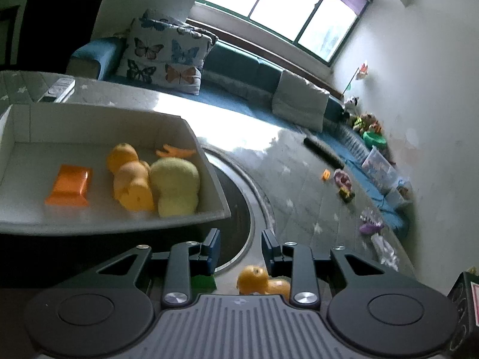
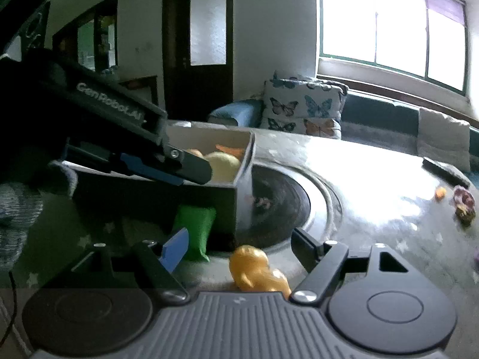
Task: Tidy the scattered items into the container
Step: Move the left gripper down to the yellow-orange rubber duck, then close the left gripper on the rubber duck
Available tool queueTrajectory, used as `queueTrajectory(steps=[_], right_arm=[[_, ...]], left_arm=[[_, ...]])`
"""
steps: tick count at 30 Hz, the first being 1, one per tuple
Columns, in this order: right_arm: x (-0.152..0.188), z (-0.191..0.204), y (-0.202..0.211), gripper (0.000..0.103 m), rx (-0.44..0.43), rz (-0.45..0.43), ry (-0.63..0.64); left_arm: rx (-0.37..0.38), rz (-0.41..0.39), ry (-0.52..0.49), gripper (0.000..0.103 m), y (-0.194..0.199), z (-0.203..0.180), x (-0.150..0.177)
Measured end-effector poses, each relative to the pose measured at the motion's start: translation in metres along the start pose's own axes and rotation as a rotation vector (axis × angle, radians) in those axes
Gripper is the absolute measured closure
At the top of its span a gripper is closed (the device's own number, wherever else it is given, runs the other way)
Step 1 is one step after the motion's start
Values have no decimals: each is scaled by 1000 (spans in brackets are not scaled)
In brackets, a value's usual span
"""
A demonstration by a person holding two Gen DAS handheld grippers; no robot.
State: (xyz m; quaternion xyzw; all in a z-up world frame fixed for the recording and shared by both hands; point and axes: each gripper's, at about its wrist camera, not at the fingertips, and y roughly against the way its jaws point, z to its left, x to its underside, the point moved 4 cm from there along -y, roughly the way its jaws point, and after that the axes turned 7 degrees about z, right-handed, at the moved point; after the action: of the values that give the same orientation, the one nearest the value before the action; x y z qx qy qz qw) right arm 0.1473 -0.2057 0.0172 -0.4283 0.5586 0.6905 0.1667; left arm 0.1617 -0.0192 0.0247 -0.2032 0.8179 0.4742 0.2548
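Pickup step: your R gripper [image 2: 239, 248] gapes wide round the orange duck [image 2: 257, 269], L gripper [image 1: 239, 248] empty & parted—clench next, then lift to box [image 2: 239, 161].

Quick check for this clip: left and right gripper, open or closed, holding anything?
Left gripper: open, holding nothing; an orange toy lies on the table below it.
Right gripper: open wide, empty; the orange toy sits between its fingers, ungrasped.
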Motion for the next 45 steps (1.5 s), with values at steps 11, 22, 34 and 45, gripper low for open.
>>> queueTrajectory(steps=[11,22,34,45], right_arm=[[28,-16,4,25,24,52,-47],[38,-26,-12,25,8,85,-72],[34,-26,-21,41,-14,92,-69],[37,-26,-17,68,-51,96,-91]], left_arm=[[10,96,10,70,-22,-9,29],[17,153,93,70,-44,-8,36],[63,135,268,69,-57,-2,28],[26,153,308,67,-72,2,30]])
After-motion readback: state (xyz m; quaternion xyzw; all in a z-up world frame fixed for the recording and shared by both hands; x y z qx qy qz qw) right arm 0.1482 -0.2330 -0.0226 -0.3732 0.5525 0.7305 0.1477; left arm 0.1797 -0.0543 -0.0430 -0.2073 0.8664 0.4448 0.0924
